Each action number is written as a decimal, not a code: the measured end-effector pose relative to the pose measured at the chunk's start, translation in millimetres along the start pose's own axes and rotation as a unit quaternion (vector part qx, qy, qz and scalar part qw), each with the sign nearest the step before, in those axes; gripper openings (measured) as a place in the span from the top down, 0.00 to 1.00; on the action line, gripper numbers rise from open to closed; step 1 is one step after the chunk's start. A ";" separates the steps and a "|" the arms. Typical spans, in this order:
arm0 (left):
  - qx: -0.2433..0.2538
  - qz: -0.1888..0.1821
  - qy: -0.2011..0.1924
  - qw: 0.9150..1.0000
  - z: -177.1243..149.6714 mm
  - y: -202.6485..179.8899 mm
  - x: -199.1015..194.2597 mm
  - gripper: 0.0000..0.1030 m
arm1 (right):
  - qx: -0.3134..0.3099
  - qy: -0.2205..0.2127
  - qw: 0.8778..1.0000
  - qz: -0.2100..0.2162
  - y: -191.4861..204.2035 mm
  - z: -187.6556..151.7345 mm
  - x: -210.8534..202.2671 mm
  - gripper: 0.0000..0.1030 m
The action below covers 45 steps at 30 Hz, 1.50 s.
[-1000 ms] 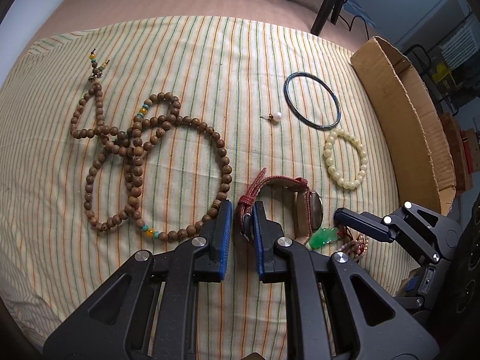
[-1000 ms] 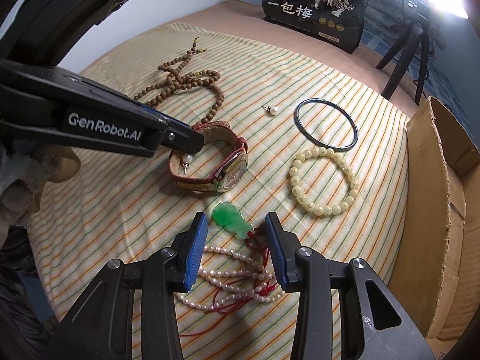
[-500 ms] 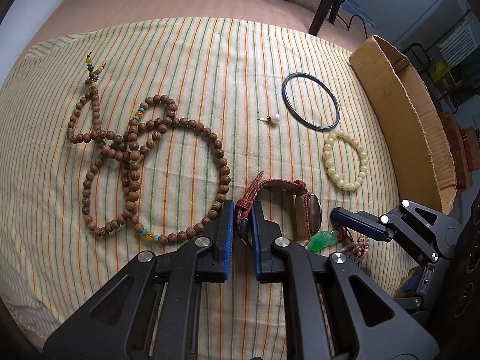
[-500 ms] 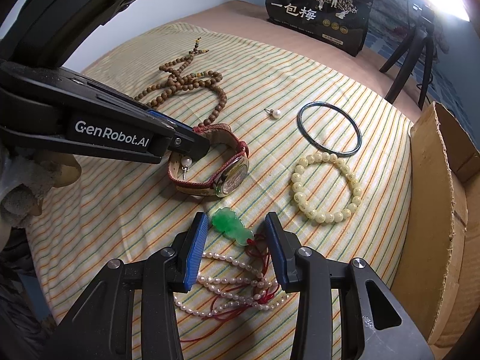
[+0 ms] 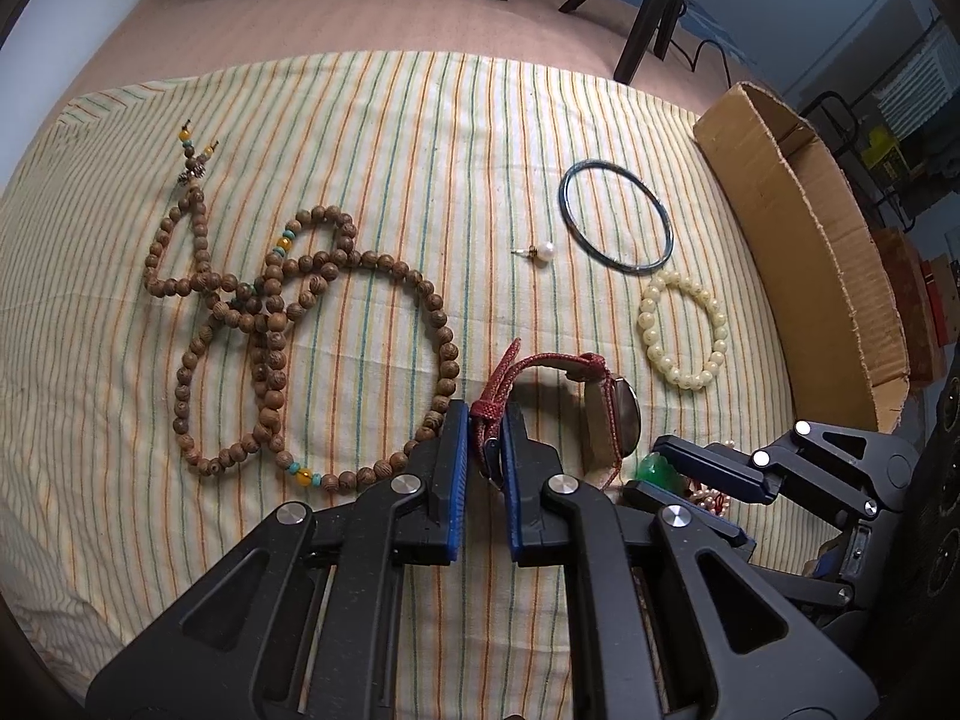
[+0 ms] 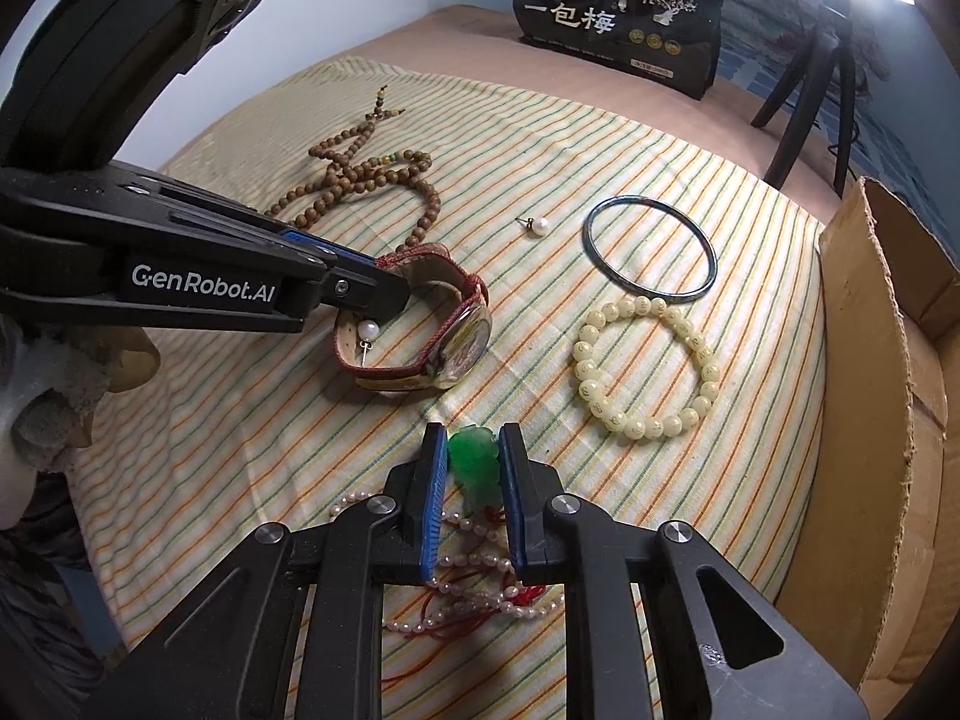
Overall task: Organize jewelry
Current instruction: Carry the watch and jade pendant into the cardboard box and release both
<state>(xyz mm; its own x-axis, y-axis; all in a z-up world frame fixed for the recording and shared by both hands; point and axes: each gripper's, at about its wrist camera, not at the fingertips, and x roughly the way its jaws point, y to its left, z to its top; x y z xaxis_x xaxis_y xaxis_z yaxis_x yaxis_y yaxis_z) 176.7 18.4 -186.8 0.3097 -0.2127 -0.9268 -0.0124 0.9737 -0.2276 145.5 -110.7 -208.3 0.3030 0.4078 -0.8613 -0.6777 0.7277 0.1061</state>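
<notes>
My left gripper (image 5: 483, 429) is shut on the red strap of a wristwatch (image 5: 600, 396), which stands on edge on the striped cloth (image 5: 420, 150); the watch (image 6: 444, 336) also shows in the right wrist view with a pearl stud (image 6: 367, 331) inside its loop. My right gripper (image 6: 474, 459) is shut on a green jade pendant (image 6: 477, 462) tied to a pearl and red-cord necklace (image 6: 474, 588). A long wooden bead necklace (image 5: 270, 330) lies to the left.
A dark bangle (image 5: 617, 222), a cream bead bracelet (image 5: 681, 324) and a second pearl stud (image 5: 543, 251) lie to the right of centre. An open cardboard box (image 5: 828, 252) stands along the right edge. A black bag (image 6: 618, 18) and tripod legs (image 6: 804, 96) stand at the back.
My right gripper's jaws have closed onto the green pendant. My left gripper keeps its hold on the watch strap; the view has drawn back slightly.
</notes>
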 end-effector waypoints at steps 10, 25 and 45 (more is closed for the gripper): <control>-0.006 -0.006 -0.038 0.999 1.0 6.3 -30.1 0.91 | 0.046 -0.049 0.998 0.014 -14.1 6.3 -35.3 0.85; 0.001 -0.030 -0.111 0.993 -1.4 -17.6 -90.0 0.91 | 0.096 -0.132 0.987 0.002 -39.2 16.9 -107.4 0.85; 0.052 -0.071 -0.153 0.984 11.2 -92.4 -113.9 0.92 | 0.167 -0.215 0.961 -0.056 -104.9 5.6 -194.3 0.85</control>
<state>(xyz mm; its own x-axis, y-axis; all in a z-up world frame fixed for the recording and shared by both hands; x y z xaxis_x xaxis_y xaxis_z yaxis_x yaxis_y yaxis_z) 153.2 -46.4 -56.9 0.5740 -0.3279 -0.7503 0.1442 0.9425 -0.3015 161.5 -263.1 -49.3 0.6587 0.4548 -0.5994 -0.3941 0.8872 0.2400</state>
